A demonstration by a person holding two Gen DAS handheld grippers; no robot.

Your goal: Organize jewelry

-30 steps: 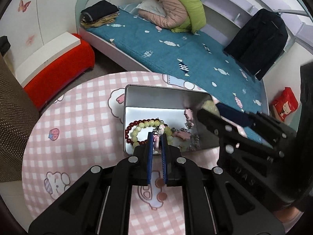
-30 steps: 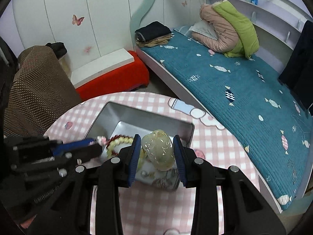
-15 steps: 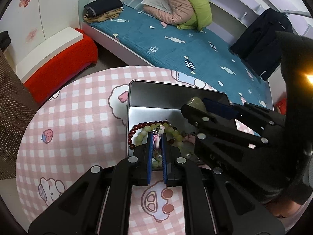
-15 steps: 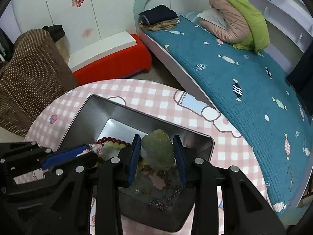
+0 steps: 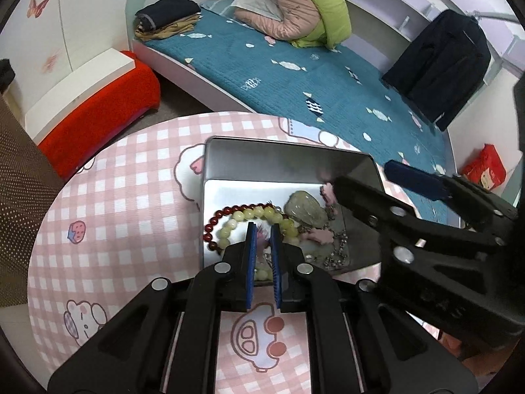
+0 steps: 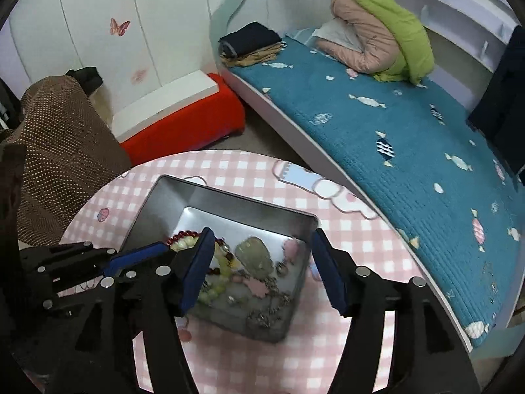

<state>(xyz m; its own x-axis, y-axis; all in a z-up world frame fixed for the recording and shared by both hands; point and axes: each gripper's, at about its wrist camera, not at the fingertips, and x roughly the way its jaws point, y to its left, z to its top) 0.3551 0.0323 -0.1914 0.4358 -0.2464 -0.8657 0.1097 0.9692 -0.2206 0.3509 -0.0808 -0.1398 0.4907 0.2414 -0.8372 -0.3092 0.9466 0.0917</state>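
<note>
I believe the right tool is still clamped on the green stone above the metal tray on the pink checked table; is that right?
Not quite: the right tool is open, and the green stone now lies in the metal tray on the pink checked table among the jewelry. The right wrist view shows its fingers spread wide either side of the stone.

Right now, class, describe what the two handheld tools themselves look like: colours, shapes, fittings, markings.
Both tools are matte black plastic frames with angular, triangular cut-outs and round silver screw heads. Each ends in two flat blue pads: the left tool and the right tool match. Faint embossed letters show on the right tool's body in the left view. No cables or sleeves are visible.
</note>
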